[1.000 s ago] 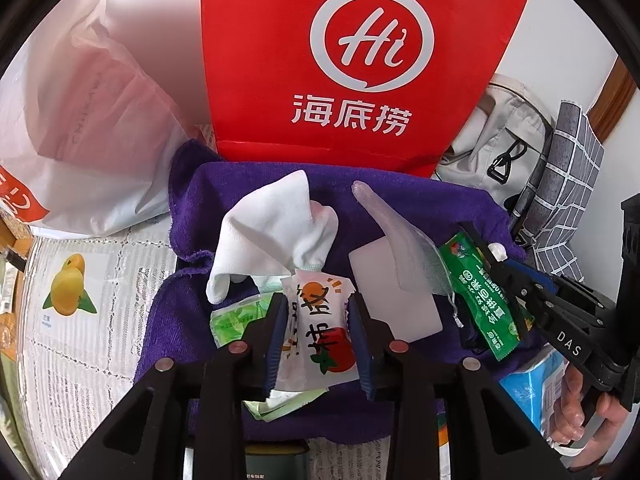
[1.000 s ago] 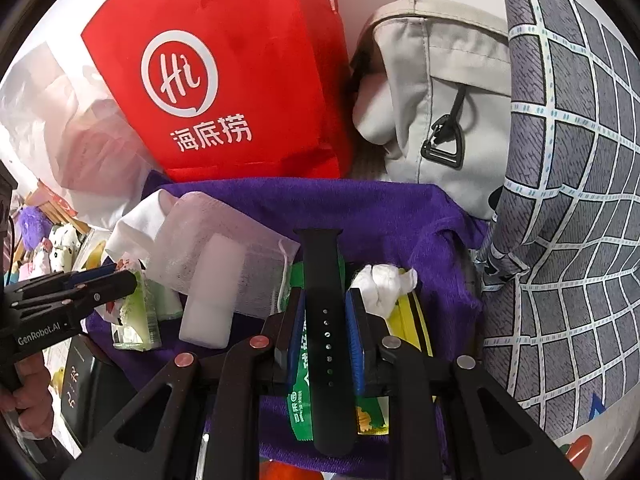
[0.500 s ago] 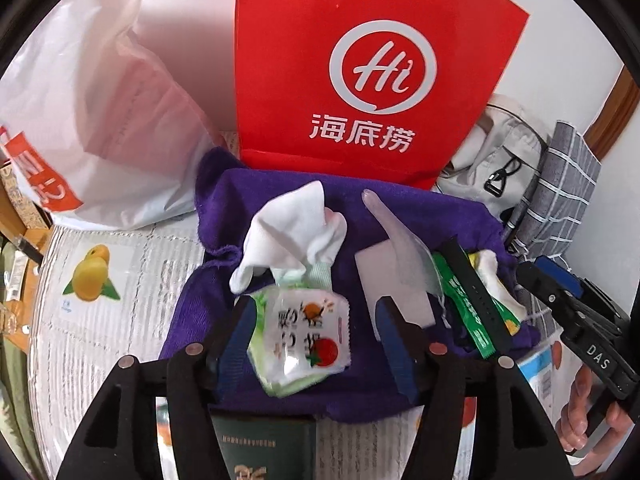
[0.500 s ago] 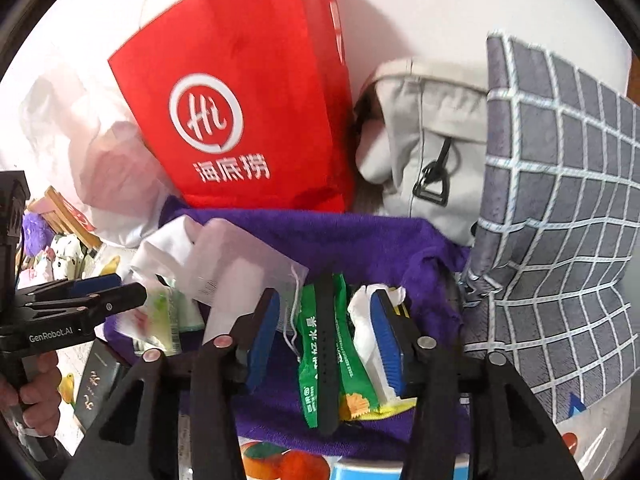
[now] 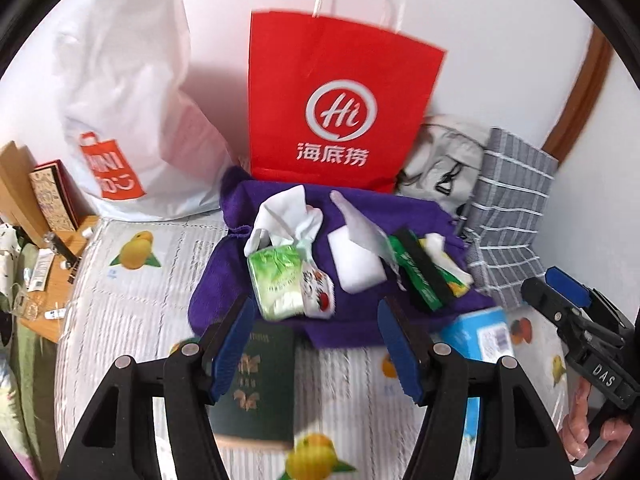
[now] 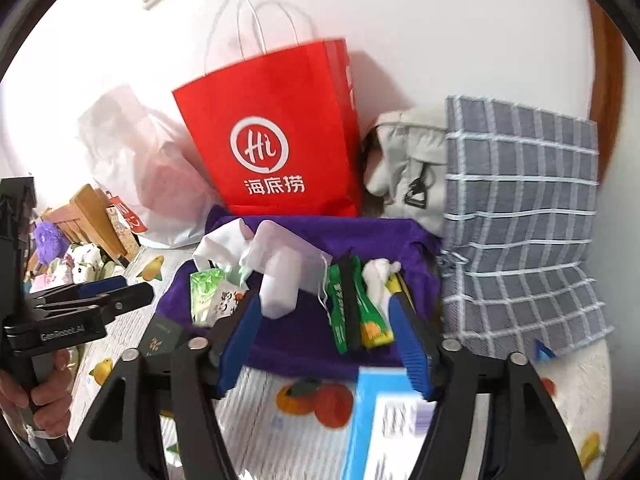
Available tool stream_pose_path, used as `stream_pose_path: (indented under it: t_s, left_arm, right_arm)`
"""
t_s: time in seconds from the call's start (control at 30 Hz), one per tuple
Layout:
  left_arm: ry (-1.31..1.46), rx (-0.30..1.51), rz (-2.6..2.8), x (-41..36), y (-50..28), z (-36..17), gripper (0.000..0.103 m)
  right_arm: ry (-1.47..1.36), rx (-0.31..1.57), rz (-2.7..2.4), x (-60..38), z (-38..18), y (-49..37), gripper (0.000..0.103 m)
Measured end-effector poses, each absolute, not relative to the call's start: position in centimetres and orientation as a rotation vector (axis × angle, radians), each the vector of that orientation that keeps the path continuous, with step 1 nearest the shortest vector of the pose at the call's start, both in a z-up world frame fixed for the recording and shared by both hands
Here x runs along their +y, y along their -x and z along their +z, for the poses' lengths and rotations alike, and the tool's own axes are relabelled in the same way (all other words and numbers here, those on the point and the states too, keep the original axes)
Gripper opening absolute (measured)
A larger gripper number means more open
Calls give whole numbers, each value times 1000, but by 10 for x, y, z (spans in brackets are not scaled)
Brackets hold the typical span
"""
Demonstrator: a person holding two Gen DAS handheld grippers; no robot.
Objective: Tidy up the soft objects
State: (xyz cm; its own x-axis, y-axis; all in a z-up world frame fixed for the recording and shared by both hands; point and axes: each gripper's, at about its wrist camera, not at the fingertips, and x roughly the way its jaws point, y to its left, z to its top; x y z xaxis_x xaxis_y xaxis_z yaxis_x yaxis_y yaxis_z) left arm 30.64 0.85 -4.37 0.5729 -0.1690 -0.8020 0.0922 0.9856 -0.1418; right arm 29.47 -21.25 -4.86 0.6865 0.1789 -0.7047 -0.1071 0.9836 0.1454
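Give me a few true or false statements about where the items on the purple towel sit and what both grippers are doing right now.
1. The left gripper holds the snack packet. False: it is open and empty; the white strawberry-print packet lies on the purple towel.
2. The right gripper is open. True.
3. The black strap lies on the green sachet. True.
4. The red paper bag lies flat on the towel. False: it stands upright behind it.
5. The dark green booklet lies off the towel, on the fruit-print cover. True.
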Motion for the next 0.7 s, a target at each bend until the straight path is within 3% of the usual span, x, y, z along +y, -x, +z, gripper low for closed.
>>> stream_pose_path:
  t_s: [0.43,0.5,0.7]
  left_arm:
    - [26,829,-176,-12,-172,-2,74]
    - [18,805,-175,-11,-150,4,75]
    - [3,731,-151,-5,-94,18,91]
  right_arm:
    - [-36,769,122,-203,-15,-149,78]
    - [-44,764,102,-203,-14,-130,91]
    - [-26,720,40,-199,-10,-78,103]
